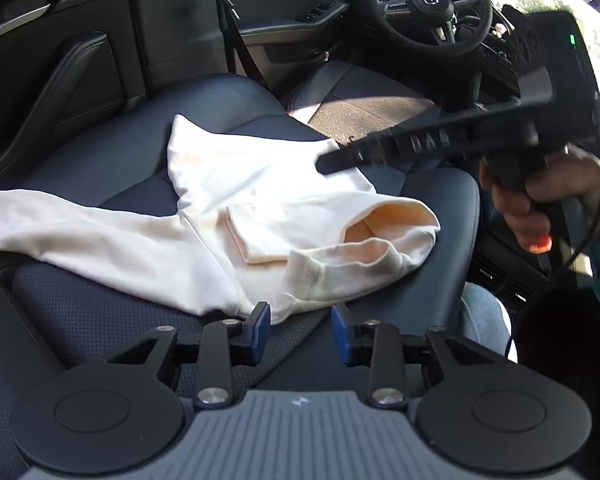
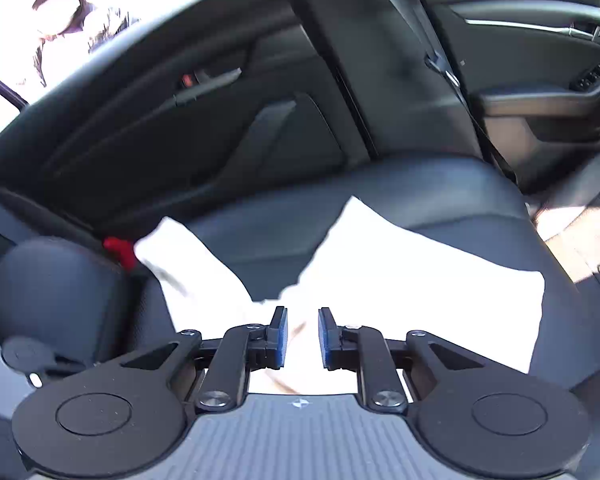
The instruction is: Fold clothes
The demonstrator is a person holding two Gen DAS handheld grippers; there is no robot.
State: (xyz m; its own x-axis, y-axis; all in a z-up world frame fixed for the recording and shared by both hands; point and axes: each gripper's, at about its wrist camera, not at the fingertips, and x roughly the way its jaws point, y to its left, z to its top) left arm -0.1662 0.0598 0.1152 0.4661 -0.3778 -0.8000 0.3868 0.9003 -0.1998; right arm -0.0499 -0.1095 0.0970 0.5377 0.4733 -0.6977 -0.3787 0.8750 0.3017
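Looking down my left gripper (image 1: 300, 330), I see its blue-padded fingers (image 1: 260, 326) spread apart and holding nothing, poised just at the near hem of the shirt (image 1: 236, 216). The shirt is cream-white and lies rumpled on the dark leather seat (image 1: 100, 312), one sleeve stretched out to the left and the other bunched on the right with its cuff gaping open. A small patch of cloth (a pocket, I think) sits near the middle.

My right gripper (image 1: 336, 162) reaches in from the right above the shirt's far part, gripped by a hand (image 1: 540, 208); from this side view I cannot tell whether it touches the cloth. Beyond it sit the steering wheel (image 1: 428, 0) and the front seat cushion.

Through the right wrist camera, that gripper (image 2: 302, 336) has its fingers (image 2: 278, 338) parted with a clear gap between them, nothing clamped, directly over the shirt (image 2: 420, 280), which glare washes out to plain white. A red buckle (image 2: 120, 250) shows beside the left sleeve, and the door panel (image 2: 180, 120) rises behind the seat.
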